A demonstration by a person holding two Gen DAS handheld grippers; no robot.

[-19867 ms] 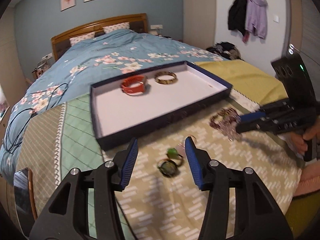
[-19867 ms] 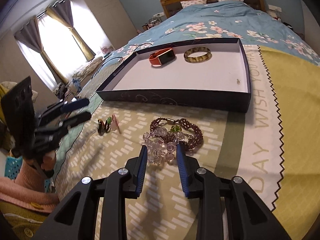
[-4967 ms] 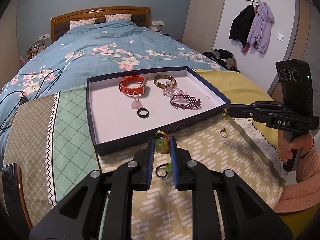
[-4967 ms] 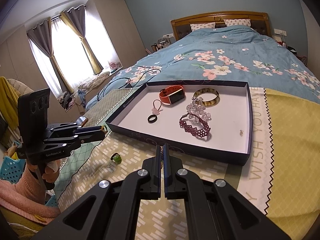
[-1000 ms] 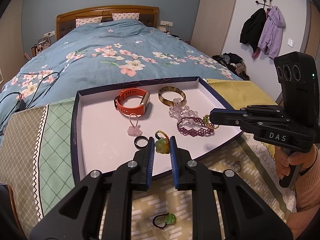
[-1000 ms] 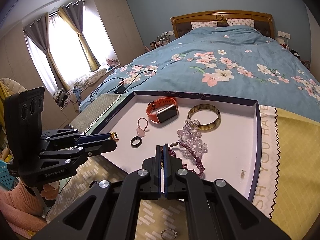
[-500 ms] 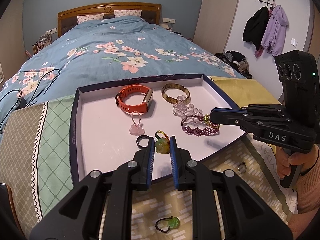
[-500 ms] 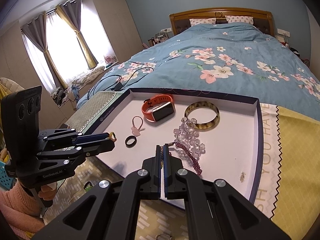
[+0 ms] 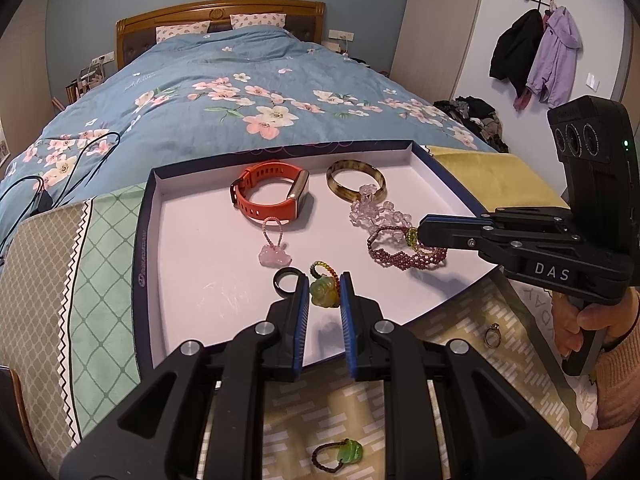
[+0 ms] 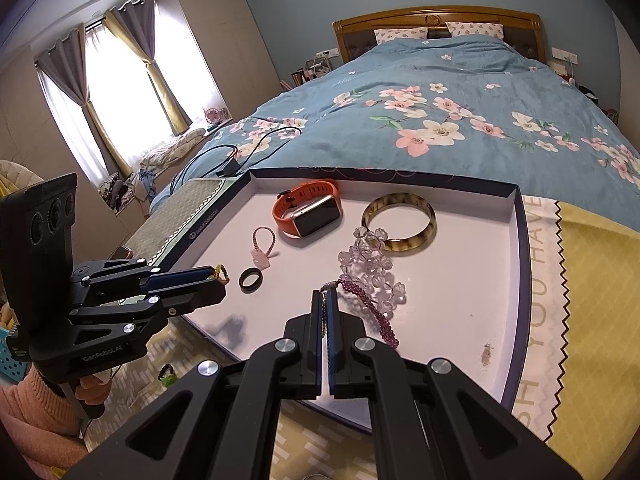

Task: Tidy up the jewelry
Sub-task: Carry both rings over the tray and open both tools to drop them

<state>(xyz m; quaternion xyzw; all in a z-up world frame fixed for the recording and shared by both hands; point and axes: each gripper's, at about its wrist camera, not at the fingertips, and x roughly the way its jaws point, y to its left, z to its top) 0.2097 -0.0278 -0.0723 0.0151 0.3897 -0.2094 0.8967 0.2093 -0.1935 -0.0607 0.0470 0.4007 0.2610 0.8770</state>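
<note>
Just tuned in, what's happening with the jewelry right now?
Both grippers are over the tray. The left gripper is shut on a green carved ring. The right gripper is shut on something small with yellow-green beads. The orange watch, bangle and bracelets lie inside. A green ring and a metal ring wait outside on the cloth.

"DAS" on right hand-held gripper [image 9: 424, 236], "GenRobot.AI" on left hand-held gripper [image 10: 212, 280]

We see a bed [image 9: 224, 92] under a blue flowered quilt [image 10: 440, 92], its foot covered by a patterned cloth [image 9: 100, 264] on which lie a shallow tray [image 9: 146, 248], a green ring [image 9: 340, 454] and a small metal ring [image 9: 492, 336].
</note>
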